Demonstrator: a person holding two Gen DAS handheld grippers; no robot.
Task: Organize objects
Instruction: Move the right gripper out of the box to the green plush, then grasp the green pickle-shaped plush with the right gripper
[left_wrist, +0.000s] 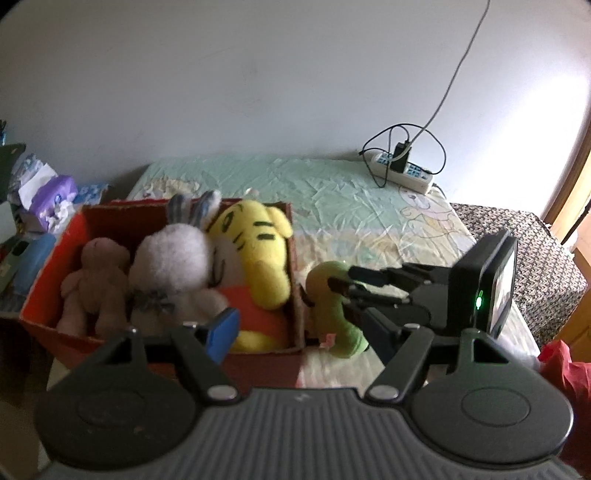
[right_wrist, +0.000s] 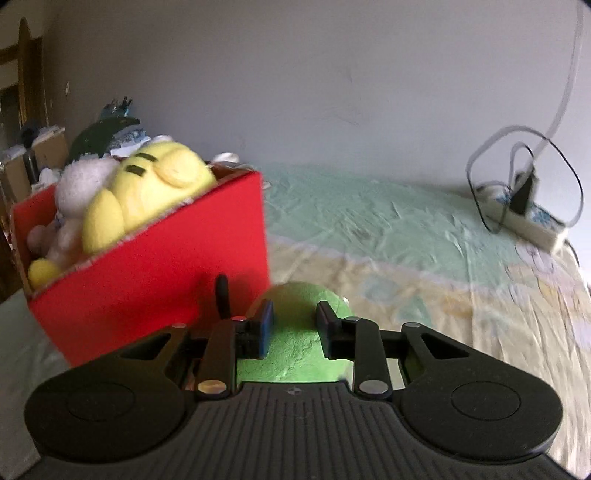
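A red cardboard box (left_wrist: 48, 269) on the bed holds a brown teddy bear (left_wrist: 94, 284), a white rabbit (left_wrist: 173, 266) and a yellow tiger plush (left_wrist: 255, 251). A green plush toy (left_wrist: 332, 310) stands just right of the box. My right gripper (right_wrist: 294, 326) is shut on the green plush toy (right_wrist: 295, 350), close beside the red box (right_wrist: 166, 266); it also shows in the left wrist view (left_wrist: 343, 286). My left gripper (left_wrist: 295, 332) is open and empty, in front of the box, with one blue pad (left_wrist: 221, 334) over its near edge.
A white power strip (left_wrist: 402, 171) with a charger and looped cables lies at the back right of the bed by the wall. Tissue packs and clutter (left_wrist: 44, 195) sit left of the box. A patterned seat (left_wrist: 535, 251) and red bag (left_wrist: 569, 373) are at right.
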